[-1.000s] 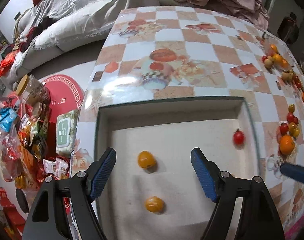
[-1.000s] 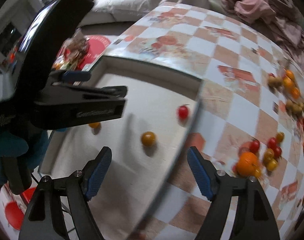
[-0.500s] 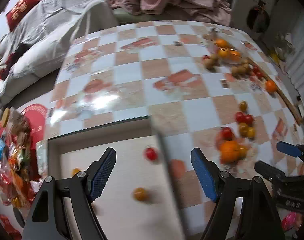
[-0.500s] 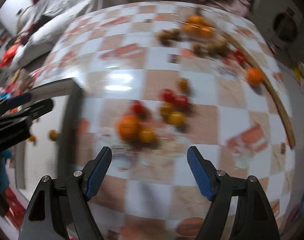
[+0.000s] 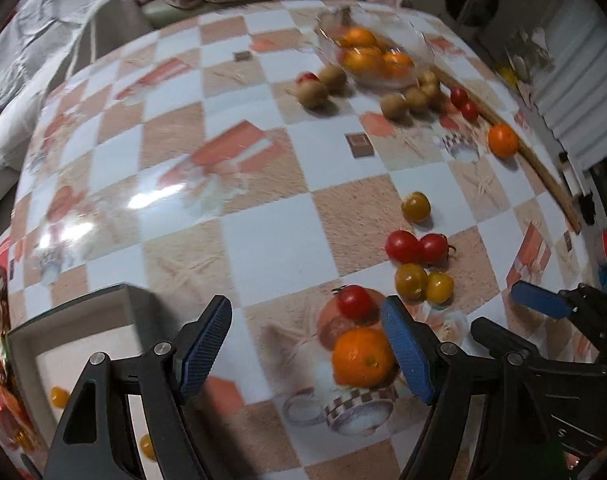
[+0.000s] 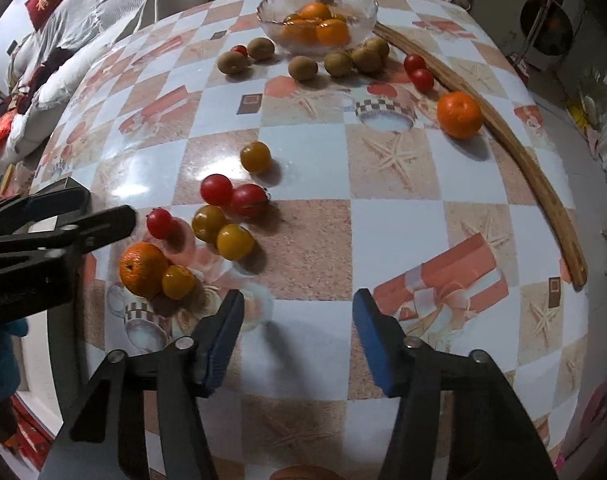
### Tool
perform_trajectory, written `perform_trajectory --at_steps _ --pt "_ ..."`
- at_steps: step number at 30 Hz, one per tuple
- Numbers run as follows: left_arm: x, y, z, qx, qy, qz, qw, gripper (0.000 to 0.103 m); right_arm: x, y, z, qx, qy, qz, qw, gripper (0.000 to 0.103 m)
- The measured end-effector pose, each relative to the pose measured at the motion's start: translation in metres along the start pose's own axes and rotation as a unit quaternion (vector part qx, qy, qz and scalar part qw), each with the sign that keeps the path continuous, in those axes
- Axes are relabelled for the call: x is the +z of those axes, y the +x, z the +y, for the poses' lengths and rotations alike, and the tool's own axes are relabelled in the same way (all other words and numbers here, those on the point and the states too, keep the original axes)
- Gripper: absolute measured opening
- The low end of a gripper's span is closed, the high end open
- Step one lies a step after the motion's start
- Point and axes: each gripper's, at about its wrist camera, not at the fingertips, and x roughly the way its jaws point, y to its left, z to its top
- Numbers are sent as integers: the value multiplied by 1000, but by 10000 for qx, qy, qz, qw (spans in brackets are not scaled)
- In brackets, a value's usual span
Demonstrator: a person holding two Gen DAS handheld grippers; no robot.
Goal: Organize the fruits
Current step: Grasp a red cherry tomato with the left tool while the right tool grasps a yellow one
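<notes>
Loose fruit lies on the checkered table. My left gripper (image 5: 307, 346) is open above an orange (image 5: 361, 356), which shows just inside its right pad (image 5: 407, 350) without being pressed. A red cherry tomato (image 5: 355, 301) sits just beyond the orange. Further off lie yellow tomatoes (image 5: 423, 284) and red tomatoes (image 5: 417, 247). My right gripper (image 6: 299, 340) hovers over bare table right of that cluster; its jaws are closing with nothing between them. A glass bowl (image 6: 361, 4) at the far side holds oranges, with kiwis (image 6: 303, 67) around it.
A white tray (image 5: 23, 344) at the lower left holds yellow tomatoes (image 5: 59, 396). Another orange (image 6: 459, 114) rests against a long wooden stick (image 6: 523, 160) near the table's right edge. A sofa and piled clothes lie beyond the table.
Both grippers have swept from above the white tray rightward to the loose fruit. The right gripper's jaws have narrowed; the left jaws keep the same width.
</notes>
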Motion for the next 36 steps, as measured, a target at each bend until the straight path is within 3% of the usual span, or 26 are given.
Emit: perform_trajectory --at_steps 5,6,7,9,14,18,21,25,28,30,33,36 --pt "4 15 -9 58 199 202 9996 78 -2 2 0 151 -120 -31 9998 60" --pt "5 19 -10 95 224 247 9994 76 -2 4 1 178 -160 -44 9997 60" --pt "5 21 -11 148 252 275 9992 67 -1 5 1 192 -183 -50 9996 60" --pt "6 27 -13 242 276 380 9986 61 1 7 3 236 -216 -72 9995 60" --pt "5 27 -16 300 384 254 9985 59 7 12 11 346 -394 -141 9985 59" --pt "3 24 -17 268 424 167 9986 39 12 17 20 384 -646 -227 9969 59" --pt "3 21 -10 157 317 131 9993 34 18 21 23 408 -751 -352 9957 56" --pt "-1 18 -3 115 296 100 9994 34 23 23 25 351 -889 -511 9941 43" --pt "-3 16 -1 146 266 78 9995 34 29 24 21 465 -795 -480 9946 22" --pt "-3 17 -5 158 225 56 9996 34 31 24 17 546 -658 -439 9954 22" --pt "-5 15 2 -25 95 27 9999 18 29 22 10 589 -487 -401 9963 22" --pt "-10 12 5 -72 -21 6 10000 18 26 18 5 578 -379 -358 9970 22"
